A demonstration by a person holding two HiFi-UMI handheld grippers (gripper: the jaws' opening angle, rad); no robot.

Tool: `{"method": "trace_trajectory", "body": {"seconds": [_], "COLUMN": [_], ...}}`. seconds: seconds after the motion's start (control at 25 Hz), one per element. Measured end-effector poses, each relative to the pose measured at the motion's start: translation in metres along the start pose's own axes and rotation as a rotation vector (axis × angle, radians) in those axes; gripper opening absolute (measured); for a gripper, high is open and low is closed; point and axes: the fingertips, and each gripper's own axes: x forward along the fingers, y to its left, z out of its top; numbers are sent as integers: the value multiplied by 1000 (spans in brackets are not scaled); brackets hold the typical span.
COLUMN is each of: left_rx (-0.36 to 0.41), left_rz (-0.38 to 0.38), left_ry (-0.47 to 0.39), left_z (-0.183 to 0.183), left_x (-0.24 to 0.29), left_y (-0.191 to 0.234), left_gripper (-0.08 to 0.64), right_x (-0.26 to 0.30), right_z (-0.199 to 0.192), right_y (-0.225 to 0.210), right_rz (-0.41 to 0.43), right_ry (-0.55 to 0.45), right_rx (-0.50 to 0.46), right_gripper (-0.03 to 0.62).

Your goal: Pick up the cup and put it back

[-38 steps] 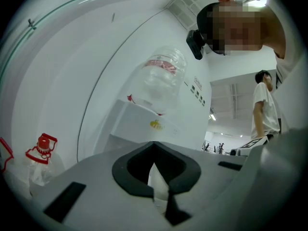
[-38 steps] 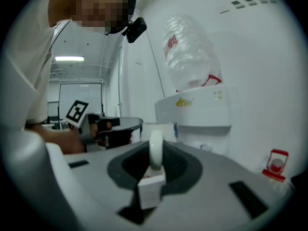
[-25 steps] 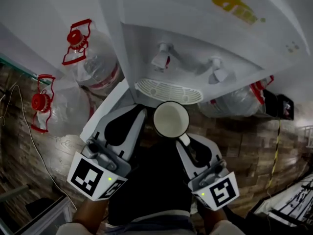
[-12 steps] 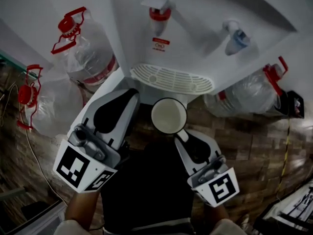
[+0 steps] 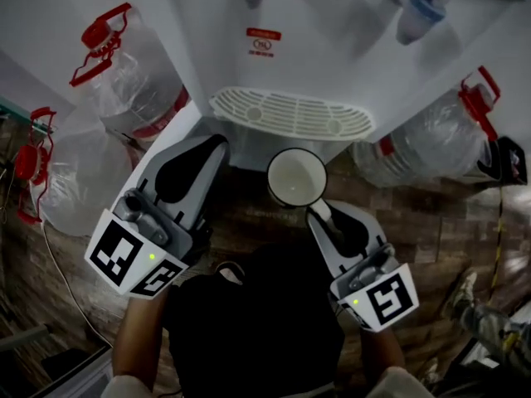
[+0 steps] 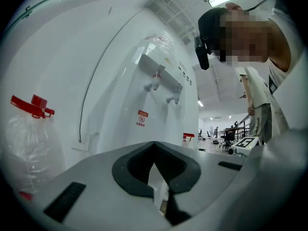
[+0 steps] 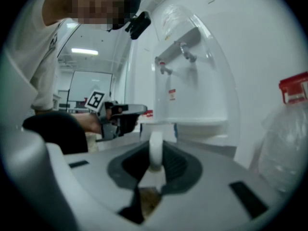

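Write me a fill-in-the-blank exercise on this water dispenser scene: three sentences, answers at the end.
1. The right gripper has its fingers closed on the round white cup, gripping it by its ____.
2. The left gripper has ____ between its fingers.
3. Of the white water dispenser's taps, the one at the upper right of the head view has a ____ lever, while the large clear plastic water bottle beside the dispenser has a red cap.

Missing words: handle; nothing; blue
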Motion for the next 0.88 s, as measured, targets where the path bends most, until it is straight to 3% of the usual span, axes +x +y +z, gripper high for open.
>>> {"method": "trace_trajectory", "body": {"seconds": [0.32,0.52,0.88], "left_rx": [-5,-37,-82], "left_rz": [-20,-24,-15], "left_ry": [12,29,29], "left_z": [-54,-85,-103], "left_x": [8,15,20], "left_y": [11,9,6], "left_gripper": [8,8,8], "right_x": [16,25,51], "right_z": [-50,-87,-142], "right_y": [-25,-38,-58], "right_rz": [-27,-34,-37], "right_ry": [27,55,85], "right_rx": [-24,27,69], "right_gripper": [72,72,72]}}
